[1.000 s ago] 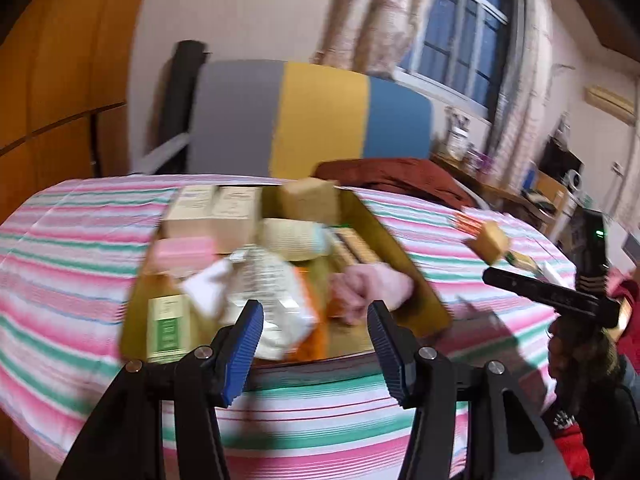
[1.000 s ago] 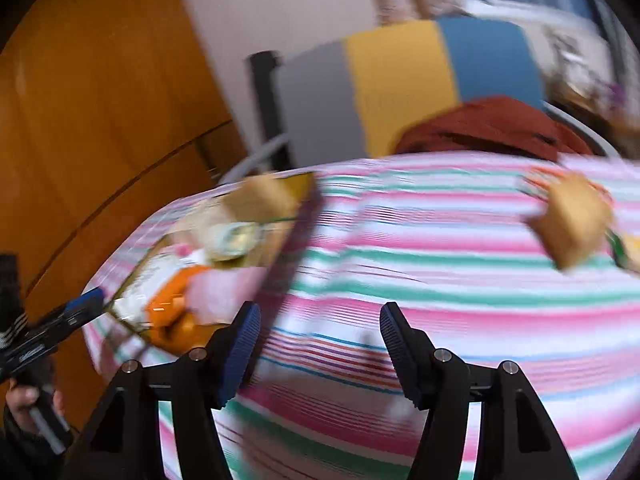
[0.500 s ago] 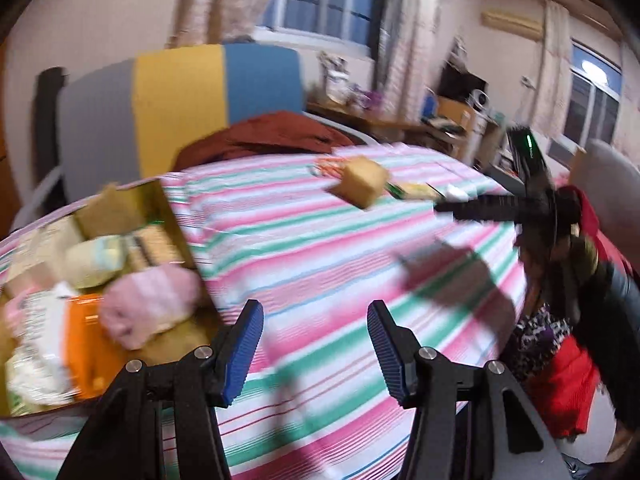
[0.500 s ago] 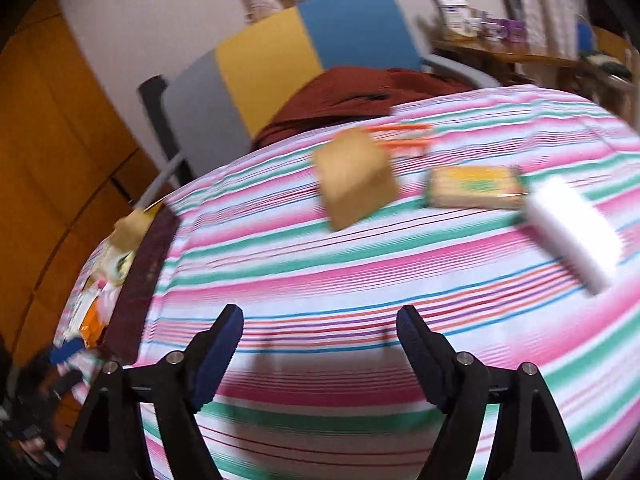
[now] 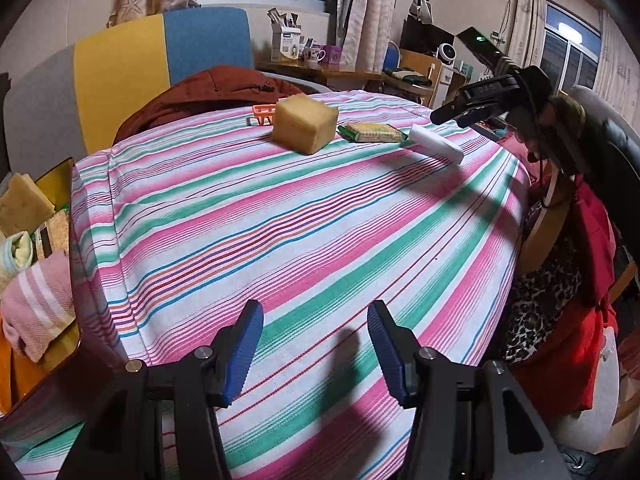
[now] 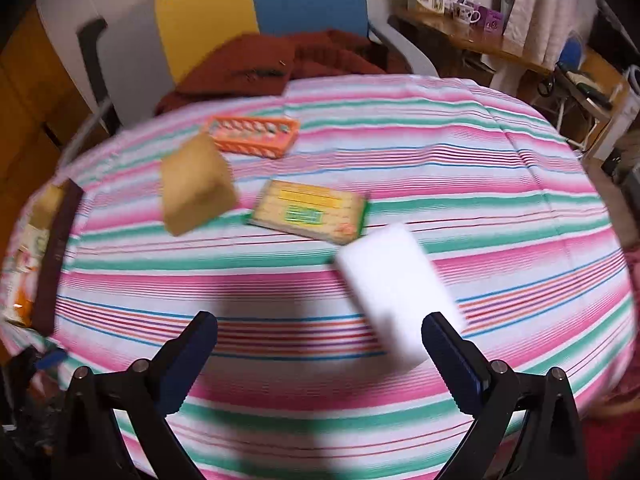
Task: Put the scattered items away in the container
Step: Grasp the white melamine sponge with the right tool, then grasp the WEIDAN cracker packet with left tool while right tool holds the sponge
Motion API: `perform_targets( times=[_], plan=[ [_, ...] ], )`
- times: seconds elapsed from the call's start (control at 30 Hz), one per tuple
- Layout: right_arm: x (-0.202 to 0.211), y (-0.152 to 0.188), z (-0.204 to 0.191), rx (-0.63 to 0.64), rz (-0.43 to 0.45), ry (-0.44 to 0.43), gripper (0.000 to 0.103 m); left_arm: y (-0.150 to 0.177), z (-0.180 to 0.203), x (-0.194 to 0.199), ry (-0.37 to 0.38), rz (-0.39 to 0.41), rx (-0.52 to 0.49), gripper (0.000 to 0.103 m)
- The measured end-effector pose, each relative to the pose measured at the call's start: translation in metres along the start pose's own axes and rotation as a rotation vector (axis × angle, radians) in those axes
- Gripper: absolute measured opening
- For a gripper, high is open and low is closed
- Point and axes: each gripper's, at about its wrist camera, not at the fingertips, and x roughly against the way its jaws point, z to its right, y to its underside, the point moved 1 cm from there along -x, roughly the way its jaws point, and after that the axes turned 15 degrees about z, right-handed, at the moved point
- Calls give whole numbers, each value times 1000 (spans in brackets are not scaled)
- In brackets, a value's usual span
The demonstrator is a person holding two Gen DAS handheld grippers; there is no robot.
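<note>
Starting at the far left: container point(image 5: 73, 184) sits at the table's left edge, only its right wall showing in the left wrist view, w/ a tan sponge point(image 5: 23, 204), a pale rolled cloth point(image 5: 18, 249) and a pink striped towel point(image 5: 38, 308) already inside. Moving right, it's bare striped tablecloth point(image 5: 304, 240), and the left gripper point(image 5: 314, 346) hangs over that near part, jaws partway apart, nothing btwn them, pads touching nothing. Further back, the loose stuff sits in a row: orange basket point(image 5: 263, 114) just behind a yellow sponge block point(image 5: 305, 122), then a green-and-yellow flat packet point(image 5: 370, 132) just beside it, then a white block point(image 5: 436, 146) nearest the right edge, all well apart from the container. Right gripper point(image 5: 452, 114) comes in from the right side, above the white block. Switching to the right wrist view, which is blurred: the container point(image 6: 56, 256) is a dark strip at far left, the basket point(image 6: 254, 136) and sponge block point(image 6: 196, 188) left of centre, the packet point(image 6: 310, 212) mid, the white block point(image 6: 396, 288) lower right. Right gripper point(image 6: 320, 354) has its jaws spread wide, they've just been opening, nothing gripped; white block lies ahead of the gap, close to the right finger point(image 6: 450, 356), contact can't be told thru the blur.
</note>
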Motion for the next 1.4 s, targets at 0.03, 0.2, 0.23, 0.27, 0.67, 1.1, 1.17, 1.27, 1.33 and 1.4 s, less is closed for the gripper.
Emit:
perform_targets(
  times=[0.03,0.2,0.23,0.27,0.67,1.1,1.17,1.27,1.33,1.4],
  plan=[
    [-6,-3,3,7,-21,-5,103,0,-1,-1,-2,-3,3,55],
    [-32,-11,13,55,-98,16,103,0,-5,-10,0,-22,16,55],
    [-36,-13,15,62,-108,21,103,0,-6,-11,3,-27,17,55],
    [-39,-14,17,67,-115,25,103,0,-5,-12,3,-28,16,55],
    [-71,-5,46,60,-225,25,103,-3,-3,-21,10,-42,1,55],
    [-55,-2,66,74,-222,92,65,-44,26,-56,73,-26,-98,55],
    [-52,-3,75,45,-212,122,65,-56,33,-66,100,-24,-116,55],
    [-49,-2,79,39,-211,134,66,-80,43,-87,162,-10,-151,55],
    [-48,-2,79,49,-212,139,66,-101,52,-104,228,7,-184,55],
    [-47,-3,80,48,-213,141,66,-119,63,-120,280,33,-251,55]
  ],
)
